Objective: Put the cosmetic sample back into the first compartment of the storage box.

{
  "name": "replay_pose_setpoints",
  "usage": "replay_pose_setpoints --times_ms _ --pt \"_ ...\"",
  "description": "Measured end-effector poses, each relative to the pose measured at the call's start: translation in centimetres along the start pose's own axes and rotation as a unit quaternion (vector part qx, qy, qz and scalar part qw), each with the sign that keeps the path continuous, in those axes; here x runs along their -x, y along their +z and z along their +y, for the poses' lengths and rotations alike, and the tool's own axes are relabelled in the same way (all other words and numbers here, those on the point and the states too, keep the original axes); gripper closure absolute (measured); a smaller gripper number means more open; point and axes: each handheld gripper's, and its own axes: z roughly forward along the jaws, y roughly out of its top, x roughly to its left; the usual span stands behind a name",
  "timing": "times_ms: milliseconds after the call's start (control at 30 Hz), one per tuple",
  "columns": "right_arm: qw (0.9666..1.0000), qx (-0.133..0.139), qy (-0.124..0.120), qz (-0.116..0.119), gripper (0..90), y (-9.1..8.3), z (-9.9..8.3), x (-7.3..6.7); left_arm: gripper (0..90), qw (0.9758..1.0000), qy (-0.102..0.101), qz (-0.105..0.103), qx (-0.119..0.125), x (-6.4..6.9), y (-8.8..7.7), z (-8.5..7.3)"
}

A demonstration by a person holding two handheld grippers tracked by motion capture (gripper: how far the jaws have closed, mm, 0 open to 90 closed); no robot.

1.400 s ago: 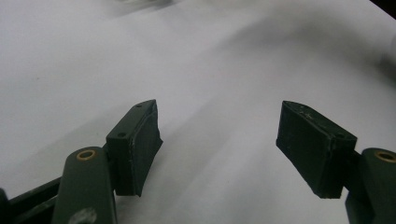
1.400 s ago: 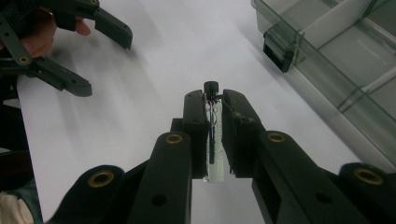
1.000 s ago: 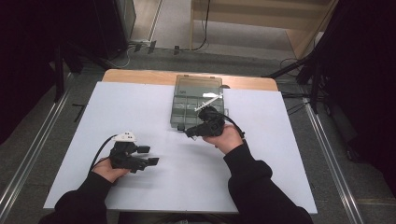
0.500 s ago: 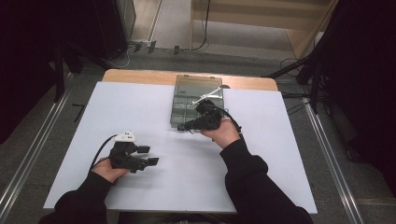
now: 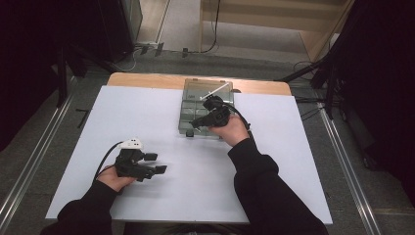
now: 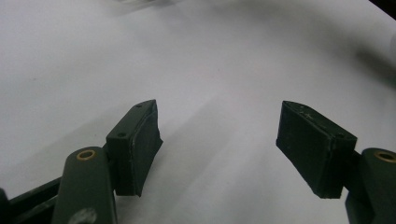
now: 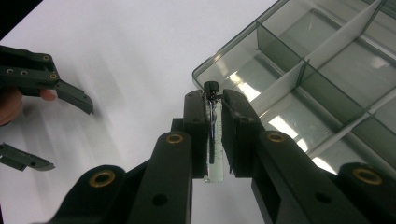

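Over white tabletop (image 7: 116, 56), right hand-held gripper (image 7: 214, 100) clamps a small clear vial (image 7: 213, 140) lengthwise between its jaws.

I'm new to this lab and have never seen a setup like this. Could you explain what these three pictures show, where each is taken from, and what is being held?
A person sits at a table covered in white and holds a hand-operated black gripper in each hand; there is no robot arm. The high view looks down from above the person. There the left gripper lies low over the white surface, and the right gripper is at the near edge of a clear plastic box with divided compartments.

The other two pictures come from small cameras riding on the grippers, looking along their jaws. In the left gripper view the left gripper has its jaws wide apart with nothing between them. In the right gripper view the right gripper is clamped on a small clear tube with a dark cap, next to the box.
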Motion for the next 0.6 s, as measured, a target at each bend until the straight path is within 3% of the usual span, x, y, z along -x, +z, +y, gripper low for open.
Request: replay_pose_setpoints --times_ms 600 --pt "0.9997 -0.009 0.013 -0.018 81.4 0.8 3.4 1.6 29.5 1.0 0.001 0.001 0.0 0.0 0.0 0.0"
